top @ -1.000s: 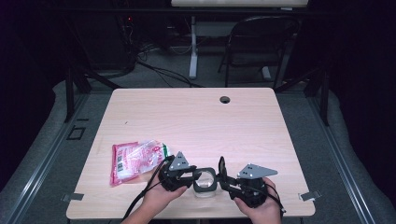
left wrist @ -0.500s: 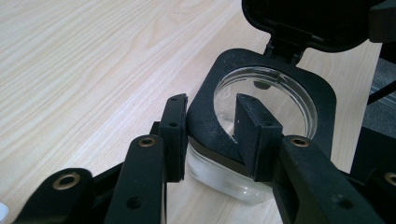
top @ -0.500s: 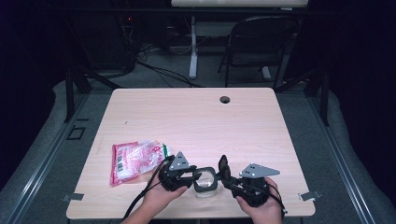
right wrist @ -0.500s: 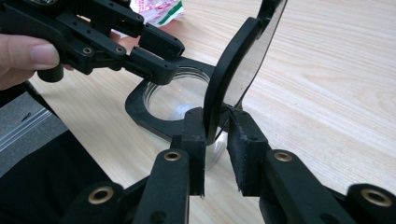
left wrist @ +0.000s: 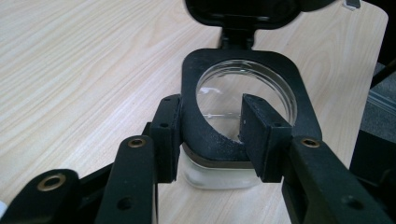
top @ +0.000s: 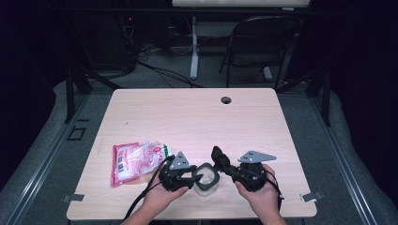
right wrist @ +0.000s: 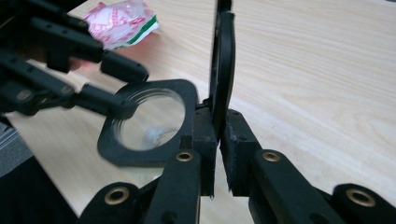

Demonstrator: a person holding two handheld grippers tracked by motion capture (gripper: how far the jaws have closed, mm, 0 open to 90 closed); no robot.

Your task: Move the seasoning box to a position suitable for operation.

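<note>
The left gripper point(left wrist: 210, 135) is clamped narrow on the black collar of a clear jar point(top: 205, 180), one jaw outside the collar and one inside its mouth, holding the jar steady on the bench point(top: 197, 117). The right gripper point(right wrist: 218, 140) pinches the hinged lid point(right wrist: 223, 60), which stands upright just past its jaws. The step in hand looks like opening the jar; the jar seems empty. Next would likely be letting go of the lid and reaching for the red-and-white packet point(top: 133, 159), which lies just beyond the left gripper's outer side. The bench's near edge is close behind both grippers; ahead of them the surface is wide and bare.
</note>
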